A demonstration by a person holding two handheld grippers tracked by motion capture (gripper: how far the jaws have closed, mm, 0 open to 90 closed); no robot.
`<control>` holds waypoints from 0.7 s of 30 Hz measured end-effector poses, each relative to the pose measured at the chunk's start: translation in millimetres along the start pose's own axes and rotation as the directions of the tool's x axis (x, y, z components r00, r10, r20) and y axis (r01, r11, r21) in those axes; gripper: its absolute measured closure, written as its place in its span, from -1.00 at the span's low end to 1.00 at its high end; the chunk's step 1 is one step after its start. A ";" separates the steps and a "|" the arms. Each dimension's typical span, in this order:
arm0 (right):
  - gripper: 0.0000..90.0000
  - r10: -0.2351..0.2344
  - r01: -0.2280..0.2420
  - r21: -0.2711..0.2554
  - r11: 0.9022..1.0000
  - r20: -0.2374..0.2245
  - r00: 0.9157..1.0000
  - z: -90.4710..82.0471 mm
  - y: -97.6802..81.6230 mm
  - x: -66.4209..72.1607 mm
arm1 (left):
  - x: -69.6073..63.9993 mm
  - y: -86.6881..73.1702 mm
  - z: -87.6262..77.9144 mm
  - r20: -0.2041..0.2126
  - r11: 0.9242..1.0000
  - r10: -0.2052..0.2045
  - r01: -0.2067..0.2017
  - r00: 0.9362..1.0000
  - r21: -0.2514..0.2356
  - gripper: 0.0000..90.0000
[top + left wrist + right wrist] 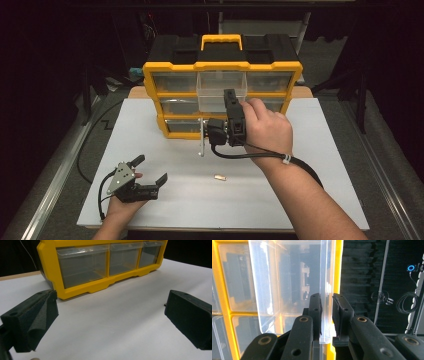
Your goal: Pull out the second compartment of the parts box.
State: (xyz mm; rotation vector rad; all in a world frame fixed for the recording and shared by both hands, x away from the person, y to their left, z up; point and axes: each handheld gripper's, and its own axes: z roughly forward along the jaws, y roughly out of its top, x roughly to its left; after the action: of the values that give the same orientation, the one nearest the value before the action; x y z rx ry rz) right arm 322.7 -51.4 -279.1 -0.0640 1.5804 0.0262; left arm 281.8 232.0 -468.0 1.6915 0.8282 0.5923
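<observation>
Clear plastic between black pads: the right gripper (pixel 327 315) is clamped on the front wall of the clear drawer (pixel 221 90), which sticks out of the top row's middle slot in the yellow organiser (pixel 172 67) at the desk's far edge. Pinching that thin wall looks like the way to slide it, since the drawer offers no other grip. Meanwhile the left gripper (pixel 150 172) waits near the desk's front left corner, jaws wide apart and holding nothing, well out of the way. A small brass-coloured piece (pixel 219 177) lies alone towards the front edge.

Bright lit table (pixel 310 150), dark surroundings, perhaps slight glare on clear drawer (pixel 325 290)
</observation>
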 end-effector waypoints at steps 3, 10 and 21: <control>0.75 -0.005 0.005 -0.002 1.000 -0.001 1.000 -4.8 0.7 0.7 | 0.1 0.1 -0.4 0.000 1.000 -0.003 0.003 1.000 -0.004 -0.99; 0.75 -0.004 0.004 -0.011 1.000 0.007 1.000 -12.0 1.6 2.9 | 0.6 0.2 -0.8 0.000 1.000 0.000 0.000 1.000 -0.002 -0.99; 0.75 -0.004 0.005 -0.025 1.000 0.019 1.000 -18.2 0.6 7.3 | 0.1 0.0 -0.4 0.000 1.000 -0.003 0.003 1.000 -0.004 -0.99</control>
State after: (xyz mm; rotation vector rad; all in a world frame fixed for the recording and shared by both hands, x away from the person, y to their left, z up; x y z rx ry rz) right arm 304.4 -52.1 -286.2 -0.0864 1.5609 0.0431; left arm 281.6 232.3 -467.9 1.6866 0.8288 0.5920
